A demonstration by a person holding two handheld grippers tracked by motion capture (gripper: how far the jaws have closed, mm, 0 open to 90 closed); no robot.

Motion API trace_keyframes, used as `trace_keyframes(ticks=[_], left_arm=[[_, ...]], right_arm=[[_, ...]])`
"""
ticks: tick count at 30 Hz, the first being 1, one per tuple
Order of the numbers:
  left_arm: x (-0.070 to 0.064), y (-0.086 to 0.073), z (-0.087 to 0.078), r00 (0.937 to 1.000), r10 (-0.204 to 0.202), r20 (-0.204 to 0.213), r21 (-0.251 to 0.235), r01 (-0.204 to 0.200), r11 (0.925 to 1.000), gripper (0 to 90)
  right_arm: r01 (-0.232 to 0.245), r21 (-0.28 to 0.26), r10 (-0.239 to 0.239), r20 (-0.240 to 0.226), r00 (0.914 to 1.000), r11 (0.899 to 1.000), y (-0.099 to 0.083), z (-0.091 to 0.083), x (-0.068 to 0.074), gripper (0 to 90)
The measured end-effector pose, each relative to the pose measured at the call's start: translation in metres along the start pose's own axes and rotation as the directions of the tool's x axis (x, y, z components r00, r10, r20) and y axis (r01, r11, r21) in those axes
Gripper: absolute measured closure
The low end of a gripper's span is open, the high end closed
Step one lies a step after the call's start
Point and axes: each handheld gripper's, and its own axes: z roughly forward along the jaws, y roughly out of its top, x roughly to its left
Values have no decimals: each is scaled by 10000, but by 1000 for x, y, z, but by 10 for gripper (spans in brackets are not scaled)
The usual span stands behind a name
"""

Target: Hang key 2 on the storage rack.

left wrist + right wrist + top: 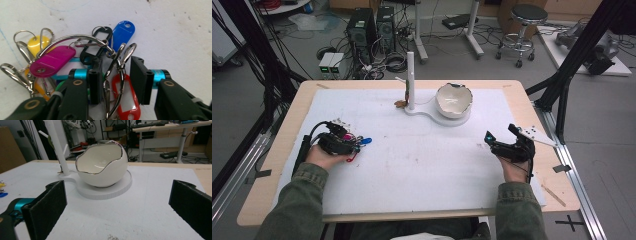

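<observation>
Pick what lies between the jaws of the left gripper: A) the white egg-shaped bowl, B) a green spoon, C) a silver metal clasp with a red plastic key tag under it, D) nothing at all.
C: in the left gripper view the left gripper has its jaws either side of the silver metal clasp, above the red plastic key tag.

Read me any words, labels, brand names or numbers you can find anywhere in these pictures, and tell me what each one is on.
No readable text anywhere.
Red key tag: its paper window looks blank.
Black key tag: its window shows no writing.
Magenta key tag, blue key tag and yellow key tag: plain plastic, no print.
White egg-shaped bowl: no marking.
Computer towers on the floor: any badges too small to read.
</observation>
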Motion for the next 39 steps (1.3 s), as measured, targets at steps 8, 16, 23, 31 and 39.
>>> trace_keyframes(ticks=[8,16,23,31,39], left_arm=[[-5,1,-1,9994,152,-320,235,-145,9996,779],[-3,0,-3,9999,91,-71,245,-89,9997,792],[-3,0,-10,9999,59,92,77,-60,10000,794],[0,-1,-19,9996,-98,271,-307,106,9995,794],[1,4,-37,9995,-78,296,-912,104,9958,795]], right_arm=[[10,-3,-10,-16,10000,10000,0,0,0,5],[-3,16,3,-16,10000,10000,0,0,0,5],[2,-1,-2,9,10000,10000,0,0,0,6],[-14,-2,14,6,10000,10000,0,0,0,6],[18,-6,-18,23,10000,10000,0,0,0,5]])
